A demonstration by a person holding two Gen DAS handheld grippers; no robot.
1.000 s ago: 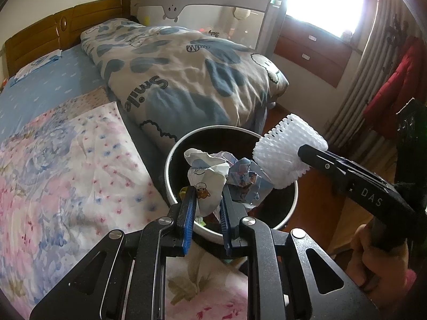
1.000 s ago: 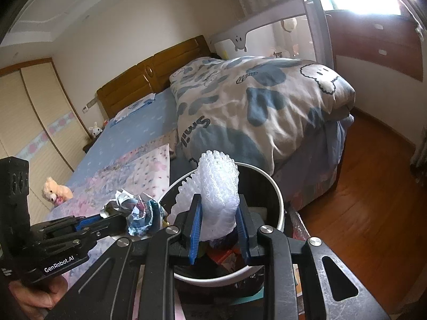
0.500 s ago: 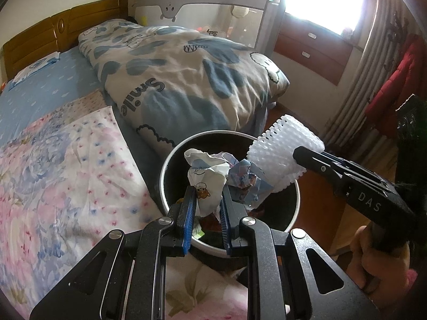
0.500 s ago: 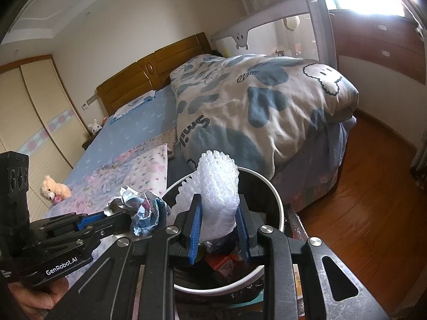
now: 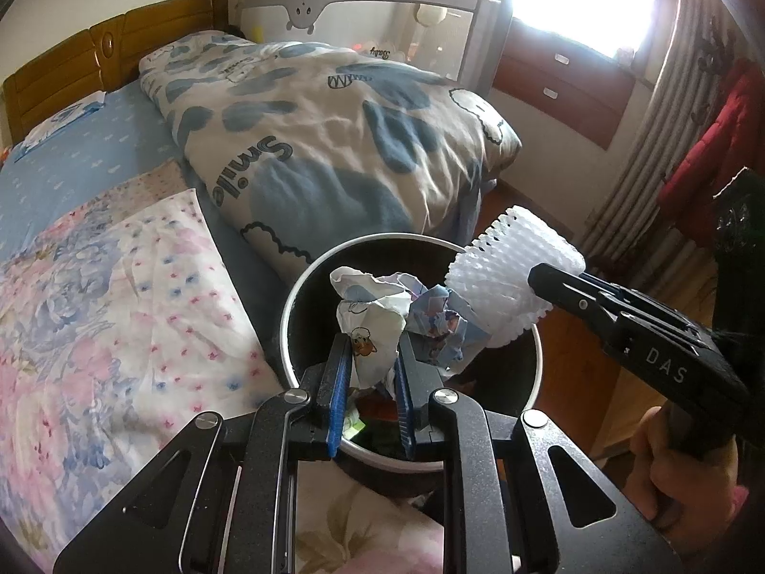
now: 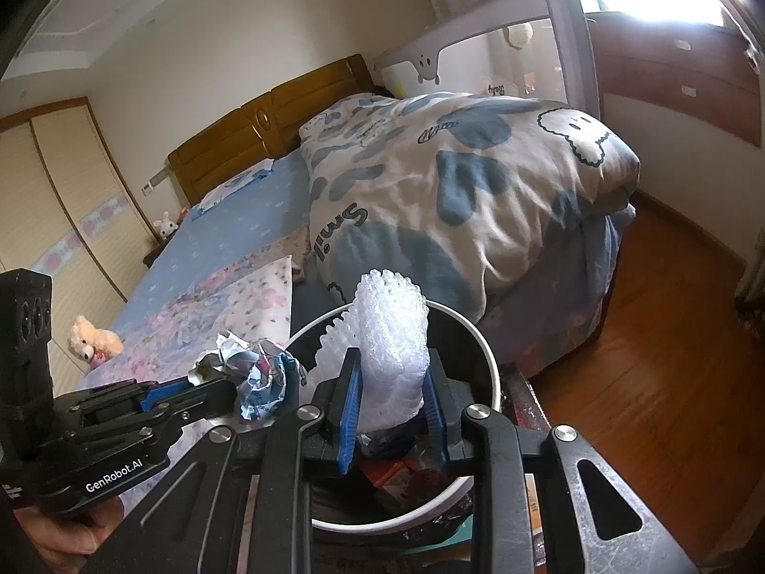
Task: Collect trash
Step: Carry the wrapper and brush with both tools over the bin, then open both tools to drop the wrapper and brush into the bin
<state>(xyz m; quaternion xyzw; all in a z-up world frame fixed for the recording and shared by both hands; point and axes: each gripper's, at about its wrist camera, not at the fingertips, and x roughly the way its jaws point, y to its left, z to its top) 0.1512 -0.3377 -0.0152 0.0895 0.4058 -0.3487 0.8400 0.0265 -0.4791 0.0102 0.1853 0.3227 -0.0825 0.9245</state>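
Left gripper [image 5: 370, 375] clamped on crumpled paper [image 5: 377, 315], right gripper [image 6: 392, 399] clamped on white foam net [image 6: 392, 339]. Both held above the bin [image 5: 538, 349] beside the bed [image 5: 119, 287].

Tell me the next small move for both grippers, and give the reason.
Probably open both: the left gripper clamps crumpled printed paper and the right gripper clamps white foam netting, both above the white-rimmed black bin, so they should drop in.

Left gripper [image 5: 368, 358] angled downward, jaws clamped, right gripper [image 6: 389, 392] beside it, likewise clamped
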